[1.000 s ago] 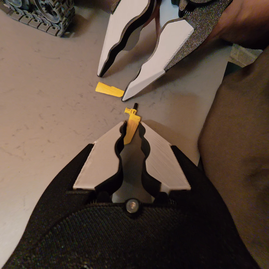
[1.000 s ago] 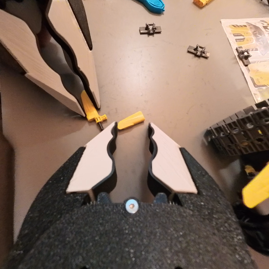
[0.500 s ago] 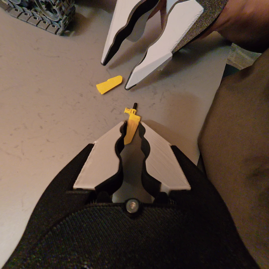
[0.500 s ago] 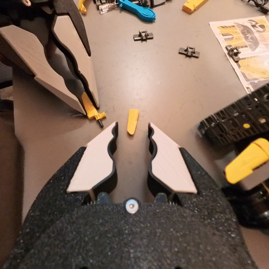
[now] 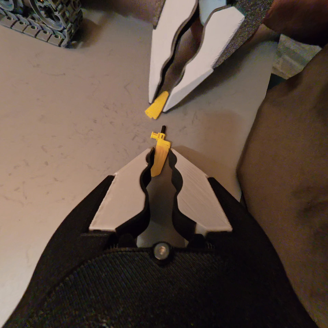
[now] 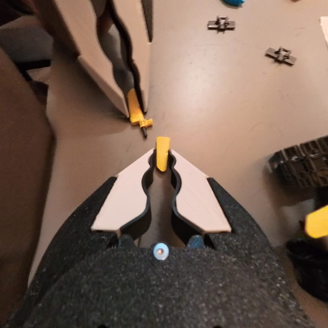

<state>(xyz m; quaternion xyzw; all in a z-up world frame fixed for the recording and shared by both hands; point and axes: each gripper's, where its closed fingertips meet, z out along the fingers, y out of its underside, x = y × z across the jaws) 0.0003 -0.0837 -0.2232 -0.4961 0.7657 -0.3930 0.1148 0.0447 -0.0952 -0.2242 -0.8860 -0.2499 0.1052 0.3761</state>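
Note:
My left gripper is shut on a yellow tapered piece that carries a small yellow connector and a black pin at its front end, low over the grey table. My right gripper is shut on a second yellow tapered piece, whose wide end sticks out past the fingertips. The two grippers face each other closely. In the left wrist view the right gripper holds its piece just beyond the pin. In the right wrist view the left gripper and its piece lie up and left.
A dark tracked model stands at the far left of the left wrist view and at the right in the right wrist view. Two small dark track links lie on the table. A yellow part is at the right edge. Brown cloth lies at my right. The gap from one gripper's tips to the other's is roughly 5 cm.
The right gripper moved forward over the loose yellow piece on the table and closed on it. The left gripper kept still with its piece.

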